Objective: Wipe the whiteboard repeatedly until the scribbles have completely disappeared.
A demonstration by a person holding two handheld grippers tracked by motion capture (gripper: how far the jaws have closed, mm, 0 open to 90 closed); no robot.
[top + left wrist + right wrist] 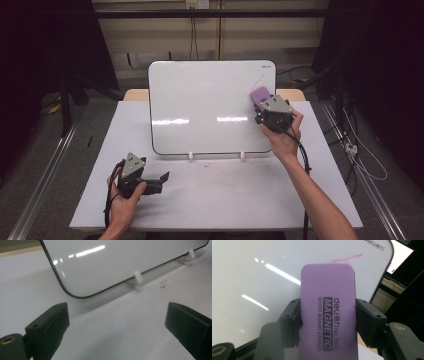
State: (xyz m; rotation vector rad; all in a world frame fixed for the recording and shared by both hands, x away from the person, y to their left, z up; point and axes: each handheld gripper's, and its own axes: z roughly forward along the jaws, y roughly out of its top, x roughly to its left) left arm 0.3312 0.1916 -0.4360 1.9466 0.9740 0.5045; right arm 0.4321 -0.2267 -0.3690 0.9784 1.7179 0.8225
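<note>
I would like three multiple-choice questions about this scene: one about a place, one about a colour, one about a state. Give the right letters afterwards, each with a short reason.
1. Where is the eraser?
A. lying flat on the table
B. at the upper right part of the whiteboard
C. beside the left claw

2. What colour is the eraser?
A. purple
B. green
C. yellow

3. In what state is the left claw?
A. shut on a pen
B. shut on the eraser
C. open, holding nothing

Answers:
1 B, since the high view shows the right claw holding it up at the whiteboard's upper right, near a faint red mark.
2 A, since the right gripper view shows its purple face with black print.
3 C, since the left gripper view shows its jaws wide apart over the bare table.
</note>
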